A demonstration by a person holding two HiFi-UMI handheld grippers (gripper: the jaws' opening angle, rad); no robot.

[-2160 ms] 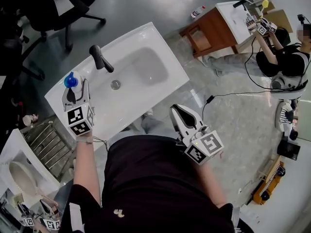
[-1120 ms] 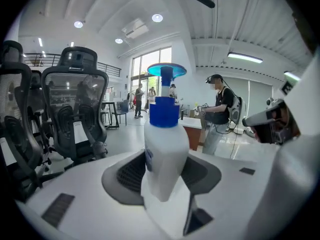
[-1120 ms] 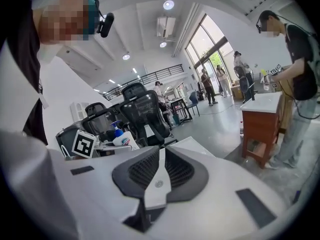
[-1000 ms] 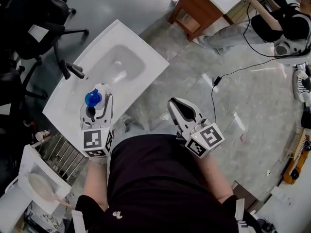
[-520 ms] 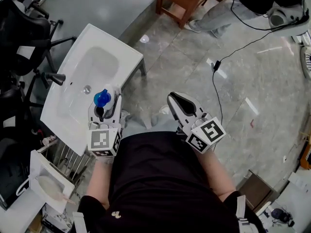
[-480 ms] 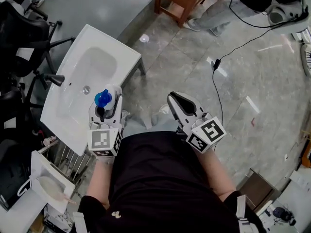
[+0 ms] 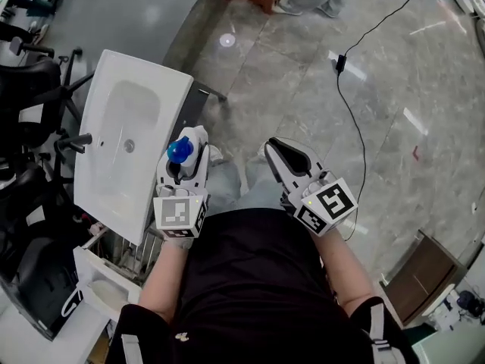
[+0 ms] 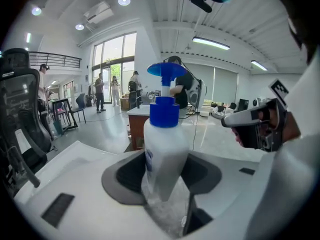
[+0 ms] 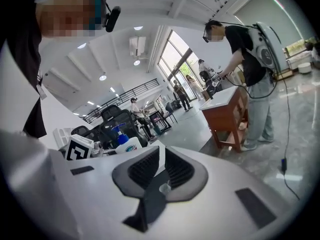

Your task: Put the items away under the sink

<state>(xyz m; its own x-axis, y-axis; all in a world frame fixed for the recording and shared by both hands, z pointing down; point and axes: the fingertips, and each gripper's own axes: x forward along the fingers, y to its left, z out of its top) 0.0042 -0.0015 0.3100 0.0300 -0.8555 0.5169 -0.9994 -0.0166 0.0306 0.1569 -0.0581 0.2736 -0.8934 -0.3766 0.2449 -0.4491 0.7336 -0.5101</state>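
Observation:
A white pump bottle with a blue pump head (image 7: 179, 149) stands upright in my left gripper (image 7: 186, 156), which is shut on its body (image 8: 162, 154). In the head view the bottle hangs just off the near right corner of the white sink top (image 7: 144, 89), over the grey floor. The black faucet (image 7: 70, 141) sits at the sink's left side. My right gripper (image 7: 282, 152) is held in front of the person's body, jaws closed together with nothing between them (image 9: 161, 166). The right gripper view also catches the bottle (image 9: 128, 144).
Black office chairs (image 7: 34, 74) stand left of the sink. A wire rack (image 7: 114, 249) and a white bin (image 7: 106, 290) lie below it. A black cable (image 7: 362, 127) runs across the floor. Another person (image 9: 250, 54) works at a wooden washstand (image 9: 227, 109).
The head view has swung, so the sink sits further left. My left gripper has carried the bottle off the sink top to beside its corner. The right gripper has barely moved.

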